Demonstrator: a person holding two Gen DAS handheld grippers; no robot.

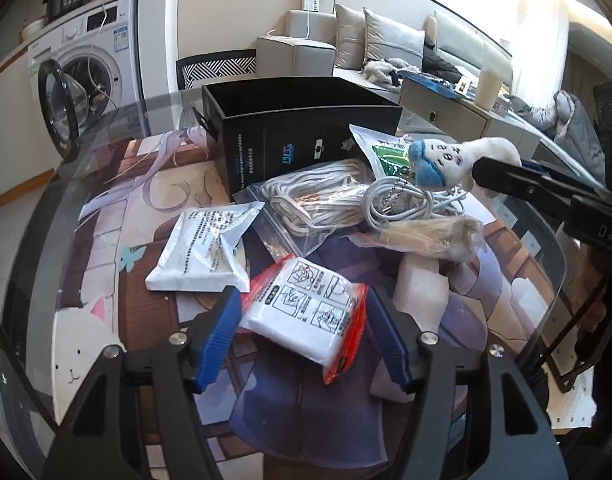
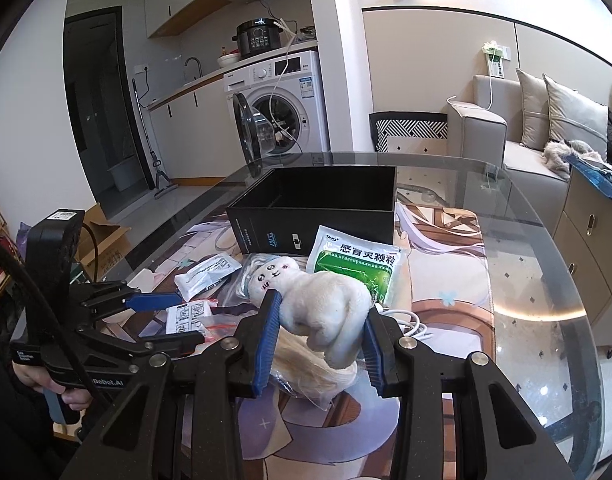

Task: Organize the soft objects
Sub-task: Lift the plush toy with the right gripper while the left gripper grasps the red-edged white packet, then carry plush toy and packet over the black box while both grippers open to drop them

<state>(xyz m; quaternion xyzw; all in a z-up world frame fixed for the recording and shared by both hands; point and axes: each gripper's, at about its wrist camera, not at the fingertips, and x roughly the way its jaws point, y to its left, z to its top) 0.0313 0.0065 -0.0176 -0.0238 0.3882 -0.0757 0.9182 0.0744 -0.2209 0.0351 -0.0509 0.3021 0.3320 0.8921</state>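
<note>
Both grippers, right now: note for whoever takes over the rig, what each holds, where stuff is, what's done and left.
Right gripper: shut on the white plush toy, held above the pile.
Left gripper: open around the red-edged white packet, pads not pressing.
Black box: nothing visible inside, so nothing seems stowed.
Left on the table: green sachet, bagged rope, white cable, white pouch.

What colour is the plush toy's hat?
Blue; the plush toy is white. The hat shows best in the left wrist view.
</note>
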